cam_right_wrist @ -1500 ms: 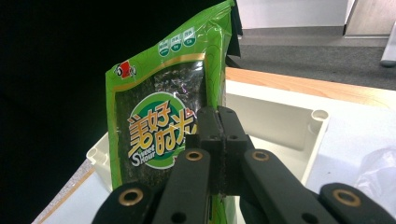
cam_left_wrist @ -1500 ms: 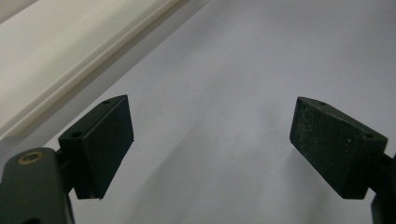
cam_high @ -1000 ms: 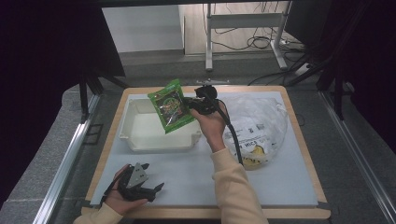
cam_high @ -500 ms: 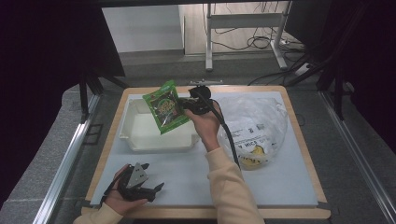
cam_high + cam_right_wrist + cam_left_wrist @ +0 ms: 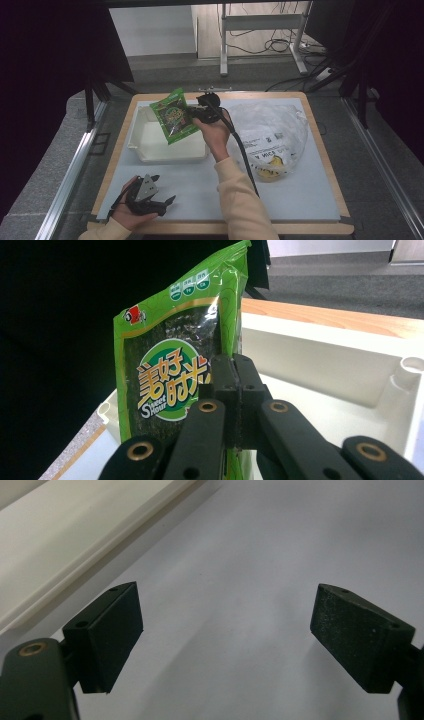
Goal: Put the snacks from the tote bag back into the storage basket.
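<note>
Between your right tongs (image 5: 234,390), clenched on its edge, hangs the glossy green seaweed snack packet (image 5: 172,375); lower it into the white plastic tray (image 5: 150,145) below before releasing. Your left tongs (image 5: 225,640) rest released.

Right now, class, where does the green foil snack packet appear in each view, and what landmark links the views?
High view: green foil snack packet upper centre, above the white plastic tray.
Left gripper view: not in it; the tray's rim crosses upper left.
Right gripper view: packet centre-left, pinched by the right gripper.
Shared landmark: the tray.
</note>
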Motion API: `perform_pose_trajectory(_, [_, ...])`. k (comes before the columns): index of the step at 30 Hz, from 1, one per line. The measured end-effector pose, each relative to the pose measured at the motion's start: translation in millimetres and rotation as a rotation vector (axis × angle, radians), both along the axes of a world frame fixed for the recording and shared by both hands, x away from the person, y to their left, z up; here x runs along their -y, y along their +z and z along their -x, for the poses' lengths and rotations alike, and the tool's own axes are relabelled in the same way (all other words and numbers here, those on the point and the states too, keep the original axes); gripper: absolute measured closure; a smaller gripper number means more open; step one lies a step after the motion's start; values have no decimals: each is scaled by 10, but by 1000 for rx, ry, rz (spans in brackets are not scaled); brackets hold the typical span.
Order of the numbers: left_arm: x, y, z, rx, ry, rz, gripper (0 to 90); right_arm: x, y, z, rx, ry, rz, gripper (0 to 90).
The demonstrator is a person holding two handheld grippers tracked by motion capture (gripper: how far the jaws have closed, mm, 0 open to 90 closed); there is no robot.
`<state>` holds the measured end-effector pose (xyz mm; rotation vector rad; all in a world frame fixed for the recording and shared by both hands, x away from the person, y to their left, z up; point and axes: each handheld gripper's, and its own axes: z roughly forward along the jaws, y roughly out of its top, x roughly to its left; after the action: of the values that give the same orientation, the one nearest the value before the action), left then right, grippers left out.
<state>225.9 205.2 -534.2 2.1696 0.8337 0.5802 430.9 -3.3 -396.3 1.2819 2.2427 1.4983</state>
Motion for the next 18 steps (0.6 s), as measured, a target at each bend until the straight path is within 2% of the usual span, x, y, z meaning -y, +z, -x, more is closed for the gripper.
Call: perform_pose_trajectory(18, [-10,10,3,-1,2,-1,134,-198,-244,-94,-54,-20,19,900])
